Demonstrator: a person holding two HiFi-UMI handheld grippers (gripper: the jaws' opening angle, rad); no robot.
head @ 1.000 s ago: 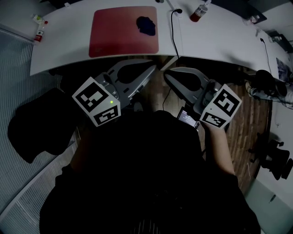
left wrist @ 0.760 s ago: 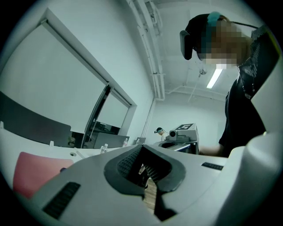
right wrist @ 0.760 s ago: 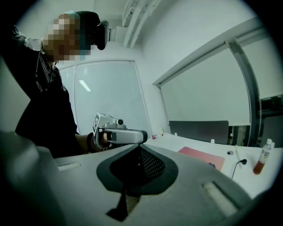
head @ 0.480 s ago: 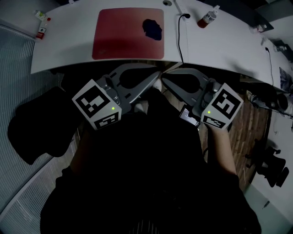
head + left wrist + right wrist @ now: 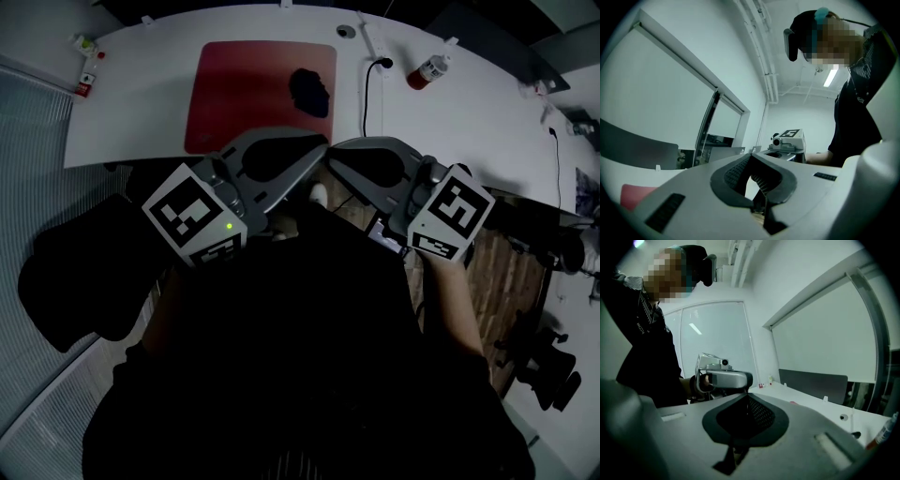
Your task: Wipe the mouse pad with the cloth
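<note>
Both grippers moved closer to red mouse pad since earlier frame. Left gripper and right gripper tips now by pad's near right corner, jaws pressed together, nothing held (likely just carried in approach). Dark blue cloth sits bunched on pad's right side, not yet reached.

left hand-held gripper and right hand-held gripper angle inward, tips almost meeting — both jaws pressed together, nothing between them.

The pad is red, the cloth dark blue, the bench white; the left cube and right cube carry black-and-white squares.
</note>
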